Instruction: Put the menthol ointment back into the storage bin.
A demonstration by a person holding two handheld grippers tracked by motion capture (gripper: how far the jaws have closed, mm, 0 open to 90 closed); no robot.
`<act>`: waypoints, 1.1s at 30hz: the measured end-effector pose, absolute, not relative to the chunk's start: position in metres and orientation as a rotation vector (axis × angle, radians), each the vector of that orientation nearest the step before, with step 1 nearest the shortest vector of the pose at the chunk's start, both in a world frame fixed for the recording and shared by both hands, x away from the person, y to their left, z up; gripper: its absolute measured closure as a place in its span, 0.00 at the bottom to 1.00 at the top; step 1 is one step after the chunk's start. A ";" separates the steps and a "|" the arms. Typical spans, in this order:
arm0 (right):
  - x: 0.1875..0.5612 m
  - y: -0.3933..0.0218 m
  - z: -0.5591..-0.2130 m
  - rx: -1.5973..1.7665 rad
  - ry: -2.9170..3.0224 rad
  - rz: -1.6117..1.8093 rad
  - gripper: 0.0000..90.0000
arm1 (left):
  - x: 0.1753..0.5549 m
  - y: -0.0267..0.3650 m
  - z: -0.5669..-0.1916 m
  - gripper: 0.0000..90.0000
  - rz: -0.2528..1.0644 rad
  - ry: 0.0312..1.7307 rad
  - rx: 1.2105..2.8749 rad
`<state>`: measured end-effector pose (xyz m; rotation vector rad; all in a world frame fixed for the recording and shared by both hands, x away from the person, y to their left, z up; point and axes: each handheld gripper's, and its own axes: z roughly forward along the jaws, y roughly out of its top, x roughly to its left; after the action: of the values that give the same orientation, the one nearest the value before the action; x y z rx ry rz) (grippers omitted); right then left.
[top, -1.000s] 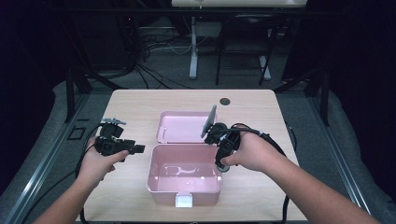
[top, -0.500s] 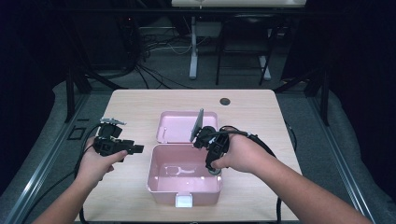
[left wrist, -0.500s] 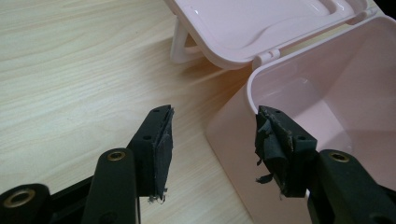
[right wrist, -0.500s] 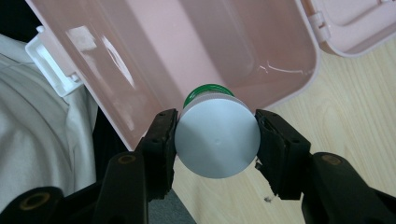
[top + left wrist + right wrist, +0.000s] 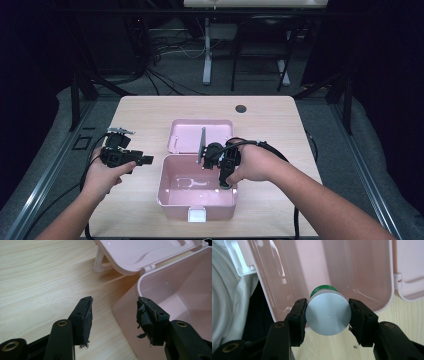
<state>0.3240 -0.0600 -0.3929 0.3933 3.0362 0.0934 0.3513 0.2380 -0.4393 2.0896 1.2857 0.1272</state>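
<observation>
An open pink box [image 5: 172, 207] stands at the table's near middle, its lid [image 5: 192, 135] laid back flat behind it. My right gripper [image 5: 226, 181] reaches over the box's right side, jaws pointing down into it. In the right gripper view it [image 5: 328, 312] is shut on a small round container [image 5: 328, 320] with a grey base and a green cap [image 5: 322, 288], held above the box's interior [image 5: 312, 262]. My left gripper [image 5: 146, 160] hovers just left of the box. Its jaws [image 5: 113, 312] stand open and empty, beside the box's left wall [image 5: 130, 315].
A small dark disc [image 5: 241, 108] lies near the table's far edge. A white latch [image 5: 199, 215] sits on the box's front wall. A pale handle [image 5: 100, 260] shows under the lid [image 5: 140, 252]. Bare wood [image 5: 140, 115] stretches left of the box and behind it.
My right hand has carried the container leftward and slightly down, from beside the box's right rim to over its inside. The left hand has stayed still.
</observation>
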 end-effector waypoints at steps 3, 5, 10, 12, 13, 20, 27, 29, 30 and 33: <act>0.324 -0.058 -0.398 0.362 3.043 0.097 0.56 | 0.352 0.238 -0.441 0.52 0.127 1.289 2.088; 0.324 -0.057 -0.401 0.343 3.045 0.089 0.56 | 0.352 0.238 -0.441 0.52 0.127 1.288 2.090; 0.326 -0.055 -0.406 0.313 3.041 0.098 0.56 | 0.352 0.238 -0.443 0.52 0.125 1.293 2.088; 0.327 -0.055 -0.407 0.309 3.043 0.099 0.56 | 0.352 0.239 -0.444 0.52 0.124 1.293 2.090; 0.327 -0.055 -0.407 0.309 3.043 0.099 0.56 | 0.352 0.239 -0.444 0.52 0.124 1.293 2.090; 0.330 -0.054 -0.410 0.327 3.029 0.100 0.56 | 0.353 0.239 -0.445 0.52 0.121 1.294 2.089; 0.335 -0.056 -0.416 0.347 3.044 0.095 0.56 | 0.353 0.239 -0.446 0.52 0.120 1.301 2.085; 0.336 -0.056 -0.418 0.359 3.051 0.089 0.56 | 0.354 0.239 -0.447 0.52 0.118 1.300 2.087; 0.336 -0.056 -0.419 0.365 3.054 0.087 0.56 | 0.354 0.238 -0.447 0.52 0.116 1.301 2.085; 0.338 -0.056 -0.423 0.372 3.057 0.074 0.56 | 0.354 0.238 -0.448 0.52 0.114 1.301 2.084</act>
<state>0.3376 -0.0562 -0.4230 0.3723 3.0572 0.0745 0.3538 0.2376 -0.4481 2.0836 1.3011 0.1136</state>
